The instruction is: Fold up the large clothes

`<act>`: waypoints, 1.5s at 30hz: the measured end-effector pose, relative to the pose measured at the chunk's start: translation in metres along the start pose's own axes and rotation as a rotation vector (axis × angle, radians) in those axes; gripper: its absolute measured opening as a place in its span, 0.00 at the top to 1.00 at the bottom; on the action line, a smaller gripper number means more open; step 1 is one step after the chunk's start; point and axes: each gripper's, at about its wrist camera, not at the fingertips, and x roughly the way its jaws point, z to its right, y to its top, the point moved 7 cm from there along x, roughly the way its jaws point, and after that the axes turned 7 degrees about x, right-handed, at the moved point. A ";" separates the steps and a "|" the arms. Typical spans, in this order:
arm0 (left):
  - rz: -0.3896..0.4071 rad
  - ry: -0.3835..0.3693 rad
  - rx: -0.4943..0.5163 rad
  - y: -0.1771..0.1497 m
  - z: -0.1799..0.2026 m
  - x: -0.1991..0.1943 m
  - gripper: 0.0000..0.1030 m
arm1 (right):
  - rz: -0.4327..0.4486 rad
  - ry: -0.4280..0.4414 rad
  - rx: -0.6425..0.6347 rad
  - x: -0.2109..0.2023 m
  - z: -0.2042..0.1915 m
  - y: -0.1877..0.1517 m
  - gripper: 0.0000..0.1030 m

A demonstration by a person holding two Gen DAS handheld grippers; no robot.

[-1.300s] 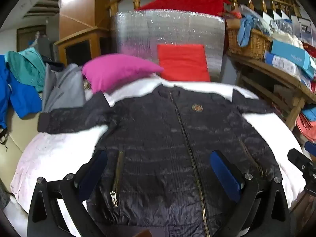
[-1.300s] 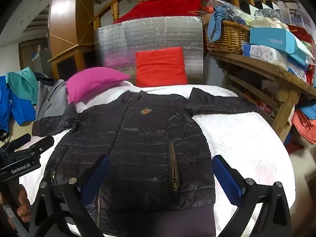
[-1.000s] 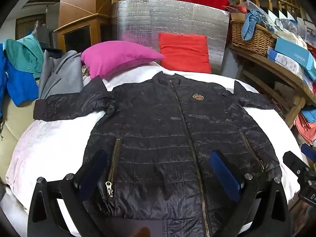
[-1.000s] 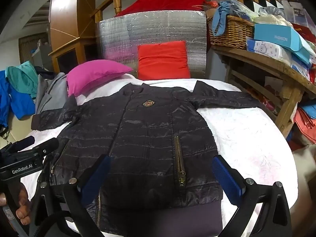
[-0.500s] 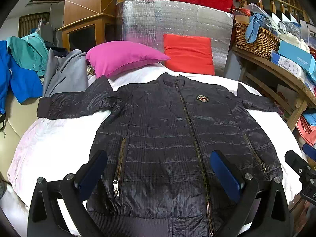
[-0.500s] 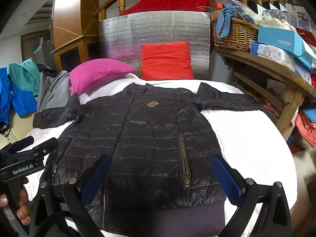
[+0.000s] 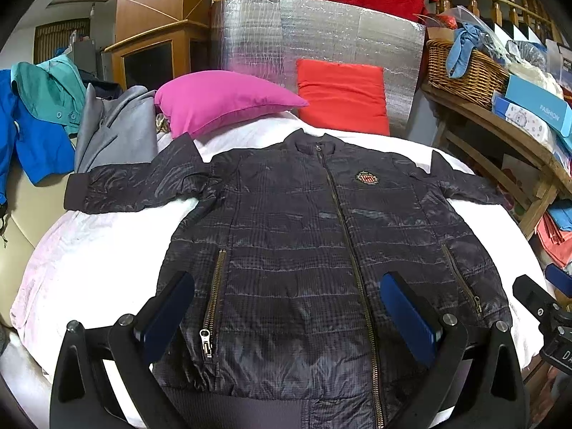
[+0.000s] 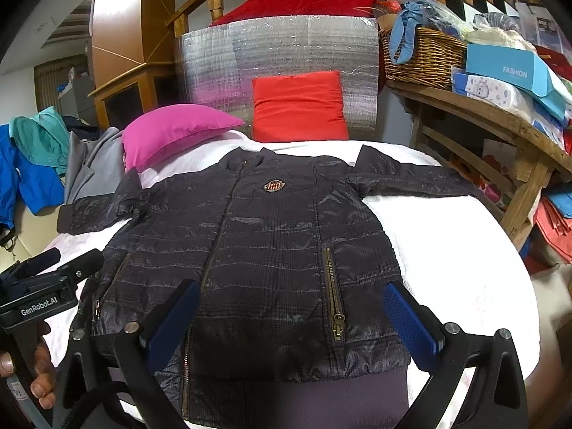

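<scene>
A black quilted jacket (image 7: 314, 236) lies flat and zipped, front up, on a white bedcover (image 7: 89, 261), both sleeves spread sideways. It also shows in the right wrist view (image 8: 271, 250). My left gripper (image 7: 286, 307) is open and empty, hovering above the jacket's hem left of the zipper. My right gripper (image 8: 291, 316) is open and empty above the hem's right half, near the right pocket zipper (image 8: 334, 307). The left gripper's body (image 8: 39, 293) shows at the left of the right wrist view.
A magenta pillow (image 7: 221, 103) and a red cushion (image 7: 343, 96) lie at the bed's far end before a silver foil panel (image 7: 314, 35). A wooden shelf (image 7: 500, 125) with a wicker basket (image 7: 461, 75) and boxes stands right. Grey and blue clothes (image 7: 71, 125) hang left.
Both grippers drifted slightly over the hem, so the view of the jacket shifted a little. The jaws stayed open and the jacket has not moved.
</scene>
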 end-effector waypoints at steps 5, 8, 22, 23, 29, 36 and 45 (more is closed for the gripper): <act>-0.002 -0.009 -0.005 0.001 0.000 0.001 0.00 | -0.006 0.005 0.009 0.002 -0.001 0.001 0.00; -0.005 -0.009 -0.005 0.001 0.000 0.002 0.00 | -0.006 0.005 0.007 0.003 -0.001 0.002 0.00; -0.004 -0.024 -0.011 0.003 0.002 0.005 0.00 | -0.004 -0.008 0.007 0.005 0.001 0.004 0.00; -0.005 -0.024 -0.010 0.003 0.002 0.006 0.00 | -0.005 -0.009 0.008 0.006 0.001 0.004 0.00; -0.007 -0.029 -0.010 0.002 0.003 0.008 0.00 | -0.004 -0.012 0.006 0.006 0.001 0.005 0.00; -0.009 -0.025 -0.013 0.001 0.001 0.009 0.00 | -0.003 -0.017 0.000 0.006 0.001 0.004 0.00; -0.010 -0.027 -0.010 0.003 0.002 0.013 0.00 | -0.010 -0.001 0.010 0.008 0.005 0.008 0.00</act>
